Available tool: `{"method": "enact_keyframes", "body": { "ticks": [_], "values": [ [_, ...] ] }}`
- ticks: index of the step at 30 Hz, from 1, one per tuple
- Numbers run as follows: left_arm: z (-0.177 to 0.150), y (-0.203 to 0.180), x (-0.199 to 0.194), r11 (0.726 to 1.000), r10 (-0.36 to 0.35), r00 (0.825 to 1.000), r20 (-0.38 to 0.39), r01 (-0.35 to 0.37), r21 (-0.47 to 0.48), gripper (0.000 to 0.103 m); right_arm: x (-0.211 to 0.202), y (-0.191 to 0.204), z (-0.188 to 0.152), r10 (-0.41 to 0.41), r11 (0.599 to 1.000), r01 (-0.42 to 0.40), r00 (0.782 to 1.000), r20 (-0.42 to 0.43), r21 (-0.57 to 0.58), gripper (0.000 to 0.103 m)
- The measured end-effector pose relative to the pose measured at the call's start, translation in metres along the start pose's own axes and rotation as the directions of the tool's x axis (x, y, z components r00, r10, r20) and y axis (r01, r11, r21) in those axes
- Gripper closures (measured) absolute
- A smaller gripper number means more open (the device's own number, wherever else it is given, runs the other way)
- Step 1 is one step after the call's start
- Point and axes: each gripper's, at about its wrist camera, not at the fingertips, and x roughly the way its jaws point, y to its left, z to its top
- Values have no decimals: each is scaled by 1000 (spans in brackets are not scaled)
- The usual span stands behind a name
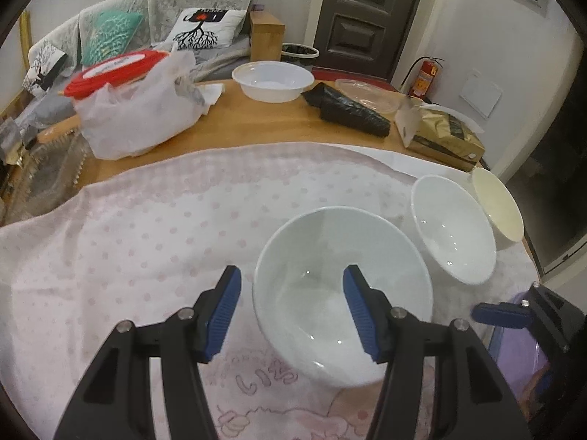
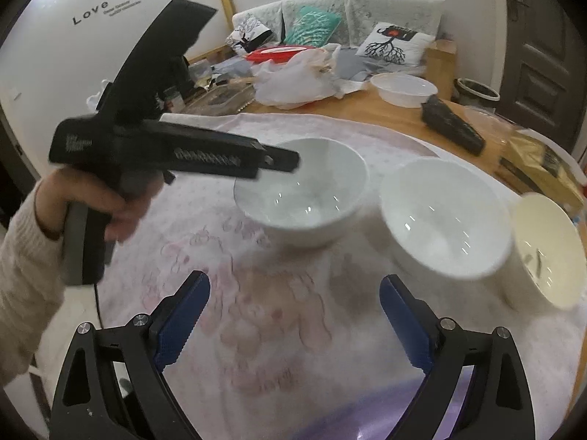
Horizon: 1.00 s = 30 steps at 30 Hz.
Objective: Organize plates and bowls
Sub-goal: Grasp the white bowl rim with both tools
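My left gripper (image 1: 291,311) is spread wide, nothing in it, jaws straddling the near-left rim of the pale bluish bowl (image 1: 343,315) — one blue pad outside on the cloth, the other over the bowl's hollow. Whether either pad touches the rim, I can't tell. My right gripper (image 2: 293,322) is wide open too, empty, hovering over the pink dotted tablecloth (image 2: 279,330) with a lilac plastic basin (image 2: 385,414) just beneath it at the bottom edge.

From the right wrist view, my left hand (image 2: 117,205) holds the other tool out over that bluish bowl's left rim. Beside the bowl to the right sits a white bowl (image 2: 445,220), close but apart from it. Just past that, at the table's right edge, a cream bowl (image 2: 546,249) sits right against the white one.

Further back, on bare wooden table (image 1: 256,121): a white plastic bag (image 1: 139,117) with a red-lidded container (image 1: 117,69) on top, a white plastic bowl (image 1: 273,80), a black folded bag (image 1: 352,112), a clear plate (image 1: 367,93) and a gold packet (image 1: 444,135). Beyond, a sofa with cushions (image 1: 203,29), a dark door (image 1: 370,11), a fire extinguisher (image 1: 425,75).
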Motion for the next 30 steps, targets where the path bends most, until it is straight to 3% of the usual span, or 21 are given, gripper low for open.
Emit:
{"method": "enact_keyframes", "body": {
  "ticks": [11,22,27,30],
  "values": [
    [0,9,25,1000,5,999,-34,-5,-10,67,53,-3,21,-26,999,27,999,-39,27,11],
    [-1,10,31,1000,25,999,-44,-25,-2,89,67,9,31,-100,995,97,992,-80,-38,11],
    [-6,11,27,1000,0,998,-63,0,-5,90,70,14,34,-126,990,120,989,-81,-69,12],
    [-11,10,19,1000,-17,997,-73,18,5,90,68,12,34,-101,994,98,991,-86,-43,14]
  ]
}}
